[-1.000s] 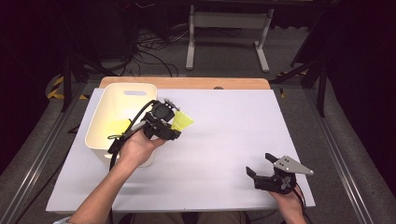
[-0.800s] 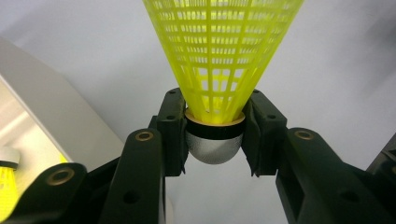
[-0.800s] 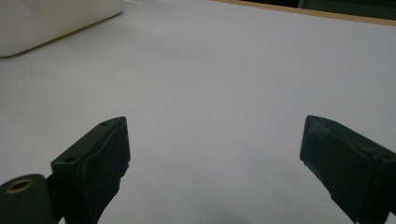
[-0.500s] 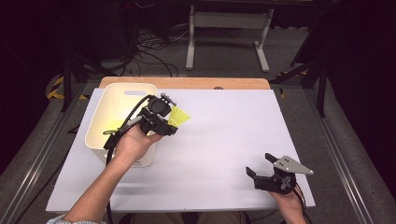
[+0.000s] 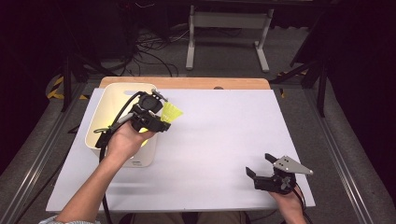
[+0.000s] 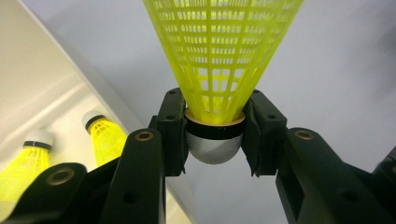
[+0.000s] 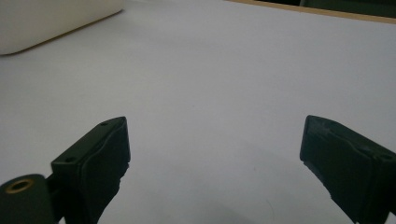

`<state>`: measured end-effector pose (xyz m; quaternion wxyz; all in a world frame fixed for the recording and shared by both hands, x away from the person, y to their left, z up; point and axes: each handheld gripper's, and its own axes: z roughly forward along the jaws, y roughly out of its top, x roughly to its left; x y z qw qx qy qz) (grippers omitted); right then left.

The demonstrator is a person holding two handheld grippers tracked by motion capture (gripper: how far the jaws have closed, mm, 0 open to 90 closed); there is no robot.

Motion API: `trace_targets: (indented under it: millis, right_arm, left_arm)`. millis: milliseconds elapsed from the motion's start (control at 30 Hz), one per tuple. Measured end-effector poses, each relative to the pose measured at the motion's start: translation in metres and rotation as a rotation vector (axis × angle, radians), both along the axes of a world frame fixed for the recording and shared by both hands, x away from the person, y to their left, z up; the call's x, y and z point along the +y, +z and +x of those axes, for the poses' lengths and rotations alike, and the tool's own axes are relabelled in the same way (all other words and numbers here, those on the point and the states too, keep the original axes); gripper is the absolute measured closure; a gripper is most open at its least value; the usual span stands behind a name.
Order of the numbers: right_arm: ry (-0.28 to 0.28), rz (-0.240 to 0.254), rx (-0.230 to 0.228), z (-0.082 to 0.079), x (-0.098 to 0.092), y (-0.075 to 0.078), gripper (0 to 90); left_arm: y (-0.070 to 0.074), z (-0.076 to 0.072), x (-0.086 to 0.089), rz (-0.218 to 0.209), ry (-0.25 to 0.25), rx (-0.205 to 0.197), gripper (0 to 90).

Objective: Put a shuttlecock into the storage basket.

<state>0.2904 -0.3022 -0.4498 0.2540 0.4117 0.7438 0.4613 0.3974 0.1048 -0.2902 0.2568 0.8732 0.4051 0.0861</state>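
Table (image 5: 224, 140): white sheet across centre of high view
Bin (image 5: 105, 116): white, left of centre; two more yellow shuttlecocks (image 6: 105, 135) inside
Left gripper (image 5: 161, 119): raised at bin's right rim, forearm entering from lower left; jaws clenched on the held shuttlecock's cork
Right gripper (image 5: 261, 175): lower right, low over table, released, jaws wide
Held shuttlecock (image 5: 172, 113): skirt pointing right
Step advice: keep grip on cork, never the skirt; clear the rim before travelling

We see a white-topped table (image 5: 224, 140) on a grey floor (image 5: 224, 60) (cables (image 5: 149, 51) trailing), a metal stand (image 5: 229, 28) behind, darkness all around.
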Motion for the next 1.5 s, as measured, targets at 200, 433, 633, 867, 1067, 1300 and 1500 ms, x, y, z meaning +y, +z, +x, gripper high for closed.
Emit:
trace_targets:
  millis: [200,433,633,867,1067,1300,1500]
  right_arm:
    - [0.004,-0.002,0.004,0.000,0.001,0.000,8.9]
    - [0.001,-0.001,0.002,0.000,0.000,0.000,8.9]
    - [0.003,-0.001,0.002,0.000,0.000,0.000,8.9]
    - [-0.001,0.003,0.003,0.000,0.000,0.000,8.9]
    - [0.000,0.000,0.004,0.000,0.000,-0.001,8.9]
    - [0.001,0.000,0.006,0.000,0.000,-0.001,8.9]
    - [0.001,0.002,0.012,0.000,0.000,-0.001,8.9]
  left_arm:
    - [0.002,-0.003,0.013,-0.014,0.027,-0.007,64.2]
    - [0.002,-0.002,0.027,-0.025,0.054,-0.014,64.2]
    - [0.001,-0.003,0.038,-0.040,0.085,-0.026,64.1]
    - [-0.004,-0.004,0.051,-0.043,0.121,-0.032,64.1]
    - [-0.009,-0.001,0.061,-0.049,0.150,-0.022,64.1]
    - [-0.018,0.004,0.068,-0.046,0.180,0.000,64.1]
    - [-0.025,0.011,0.075,-0.040,0.208,0.021,64.0]
